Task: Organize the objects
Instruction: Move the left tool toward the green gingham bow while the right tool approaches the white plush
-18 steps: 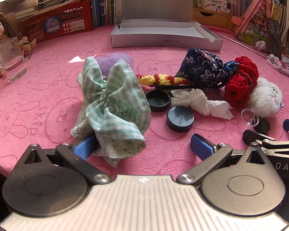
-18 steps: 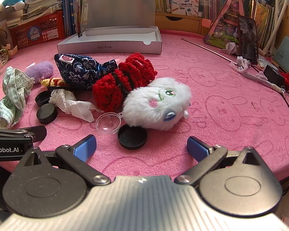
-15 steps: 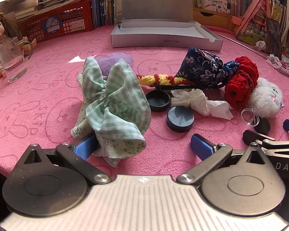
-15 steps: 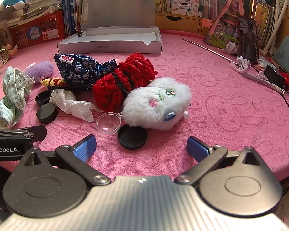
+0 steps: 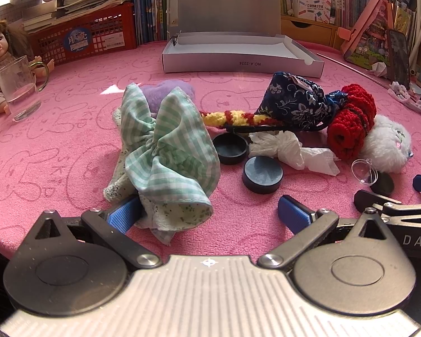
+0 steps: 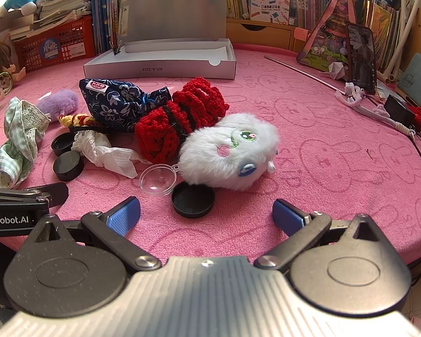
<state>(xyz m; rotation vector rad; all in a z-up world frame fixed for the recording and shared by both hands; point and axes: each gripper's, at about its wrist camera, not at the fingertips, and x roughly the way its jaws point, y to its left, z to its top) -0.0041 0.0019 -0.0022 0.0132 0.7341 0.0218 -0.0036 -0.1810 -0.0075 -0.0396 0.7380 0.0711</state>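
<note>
My left gripper is open, low over the pink table; its left finger touches the near end of a green checked cloth. Beyond lie two black caps, crumpled white tissue, a yellow-red knit cord, a navy floral pouch, a red knit piece and a purple fluff. My right gripper is open and empty, just before a black cap, a clear half-sphere and a white plush toy. An open grey box stands behind.
A glass mug and a doll stand at the far left. A red crate, books and shelves line the back. A phone, cords and a thin metal rod lie at the right.
</note>
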